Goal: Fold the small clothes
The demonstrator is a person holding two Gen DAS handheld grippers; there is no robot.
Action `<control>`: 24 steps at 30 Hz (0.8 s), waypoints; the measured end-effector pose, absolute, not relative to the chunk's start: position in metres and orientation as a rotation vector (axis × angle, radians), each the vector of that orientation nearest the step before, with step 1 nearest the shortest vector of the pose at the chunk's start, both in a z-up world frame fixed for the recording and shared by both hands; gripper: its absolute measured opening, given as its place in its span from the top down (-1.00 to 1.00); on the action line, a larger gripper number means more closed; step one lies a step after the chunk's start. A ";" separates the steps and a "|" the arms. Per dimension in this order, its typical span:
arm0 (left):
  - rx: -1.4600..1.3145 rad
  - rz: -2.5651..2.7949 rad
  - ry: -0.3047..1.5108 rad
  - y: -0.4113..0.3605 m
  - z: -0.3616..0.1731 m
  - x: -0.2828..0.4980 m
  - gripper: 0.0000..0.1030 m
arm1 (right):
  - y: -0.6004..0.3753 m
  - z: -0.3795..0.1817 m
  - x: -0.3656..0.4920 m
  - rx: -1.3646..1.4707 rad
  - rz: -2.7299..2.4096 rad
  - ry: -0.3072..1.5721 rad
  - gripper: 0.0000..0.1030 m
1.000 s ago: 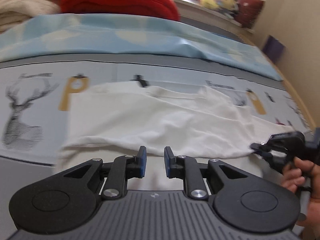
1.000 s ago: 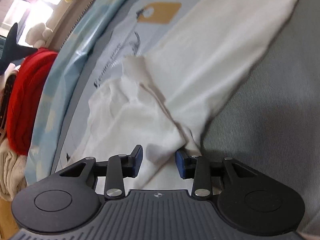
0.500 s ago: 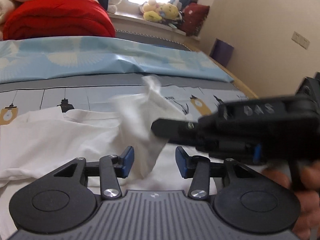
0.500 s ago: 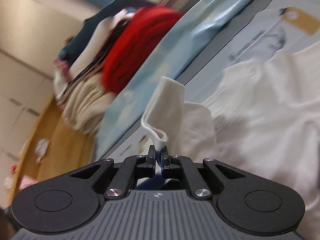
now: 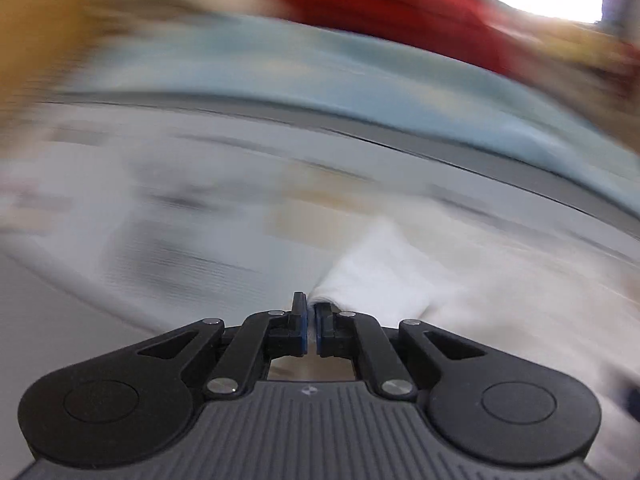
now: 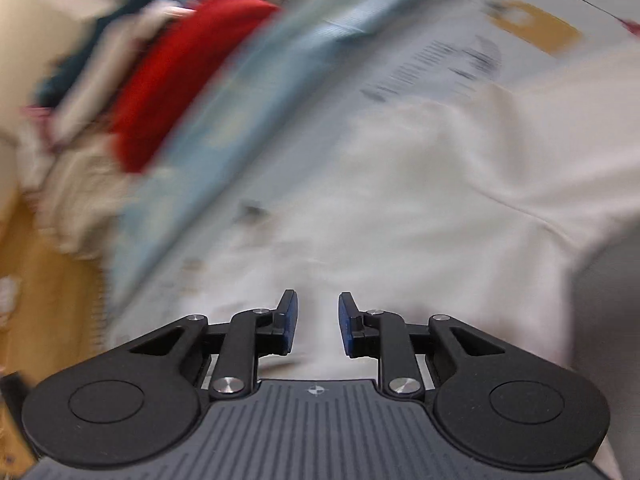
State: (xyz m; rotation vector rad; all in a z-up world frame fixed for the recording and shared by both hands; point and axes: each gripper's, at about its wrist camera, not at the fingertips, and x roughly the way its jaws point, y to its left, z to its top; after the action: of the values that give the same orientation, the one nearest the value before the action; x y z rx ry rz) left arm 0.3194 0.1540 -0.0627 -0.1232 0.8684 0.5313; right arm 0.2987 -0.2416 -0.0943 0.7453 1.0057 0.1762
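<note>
A white garment (image 6: 440, 184) lies spread on the printed bed sheet (image 6: 460, 52). In the blurred left wrist view, my left gripper (image 5: 311, 304) is shut. A fold of the white garment (image 5: 384, 272) runs from its fingertips up and to the right, and it seems to be pinched there. My right gripper (image 6: 318, 308) hovers over the garment with its jaws opening. Nothing is between its blue pads (image 6: 289, 320); the cloth lies below them.
A light blue duvet (image 5: 280, 64) crosses the bed behind the sheet. A red blanket (image 6: 176, 80) and cream bedding (image 6: 80, 184) are piled beyond it. The wooden floor (image 6: 48, 280) shows past the bed's edge on the left.
The right gripper, shut on the garment's sleeve half a second ago, has opened and let it go. The left gripper, open around that sleeve, has shut on it. Both views have swung.
</note>
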 end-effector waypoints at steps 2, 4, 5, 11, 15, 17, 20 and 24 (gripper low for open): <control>-0.042 0.967 0.753 0.216 -0.048 0.291 0.92 | -0.244 -0.108 0.299 0.703 0.070 1.091 0.52; -0.086 1.223 0.698 0.273 -0.036 0.264 0.88 | -0.246 -0.119 0.295 0.685 0.004 1.151 0.52; -0.112 1.271 0.671 0.290 -0.033 0.254 0.81 | -0.246 -0.122 0.295 0.694 -0.010 1.165 0.52; -0.228 0.829 0.708 0.281 -0.051 0.277 0.32 | -0.237 -0.126 0.294 0.663 0.001 1.173 0.52; -0.317 0.535 0.839 0.265 -0.088 0.295 0.30 | -0.233 -0.128 0.295 0.647 -0.028 1.177 0.53; -0.323 0.504 0.914 0.261 -0.110 0.298 0.18 | -0.235 -0.130 0.295 0.651 -0.040 1.174 0.53; -0.336 0.545 1.119 0.272 -0.148 0.293 -0.04 | -0.241 -0.129 0.293 0.659 -0.078 1.167 0.53; -0.383 0.565 1.077 0.267 -0.126 0.288 -0.05 | -0.257 -0.122 0.290 0.667 -0.153 1.162 0.52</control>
State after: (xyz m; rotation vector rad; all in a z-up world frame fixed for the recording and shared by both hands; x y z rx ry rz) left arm 0.2876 0.2675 -0.1261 -0.3834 1.0765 0.5652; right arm 0.2898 -0.2565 -0.1218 0.6666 1.1624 -0.1528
